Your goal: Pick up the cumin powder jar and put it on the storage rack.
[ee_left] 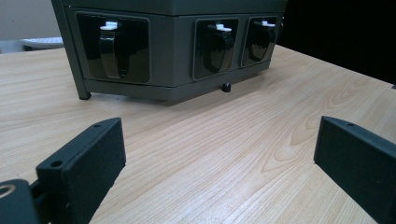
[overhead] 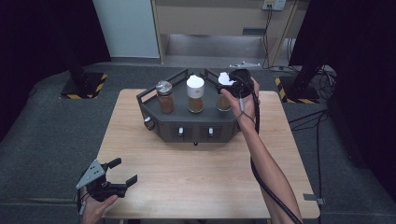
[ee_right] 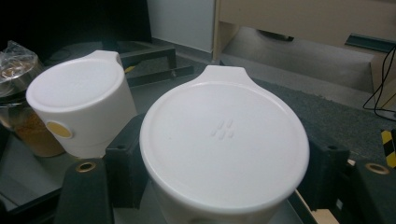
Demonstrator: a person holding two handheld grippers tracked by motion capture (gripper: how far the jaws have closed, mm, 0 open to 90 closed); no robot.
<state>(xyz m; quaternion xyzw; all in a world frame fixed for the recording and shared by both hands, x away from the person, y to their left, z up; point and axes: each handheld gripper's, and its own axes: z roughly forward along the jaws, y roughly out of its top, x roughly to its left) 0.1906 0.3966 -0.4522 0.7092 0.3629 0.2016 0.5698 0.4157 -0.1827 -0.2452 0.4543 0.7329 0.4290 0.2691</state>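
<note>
A dark six-sided rack [overhead: 159, 122] stands at the back of the wooden table [overhead: 187, 177] and holds three jars of brown powder. The left jar [overhead: 164, 98] has a clear foil-like top, and the middle jar [overhead: 195, 94] a white cap [ee_right: 79, 91]. My right gripper [overhead: 232, 84] reaches from the right over the right jar [overhead: 223, 103]. In the right gripper view its jaws press both sides of that jar's white lid [ee_right: 224, 140]. My left gripper [overhead: 127, 170] stands open low at the table's front left corner, and nothing lies between its jaws [ee_left: 219, 158].
The rack's front panels [ee_left: 173, 46] carry black levers with white tips [ee_left: 112, 46]. Bare wood lies between the rack and the left gripper. Grey carpet surrounds the table, with black stands and striped tape behind. A cable trails from the right hand.
</note>
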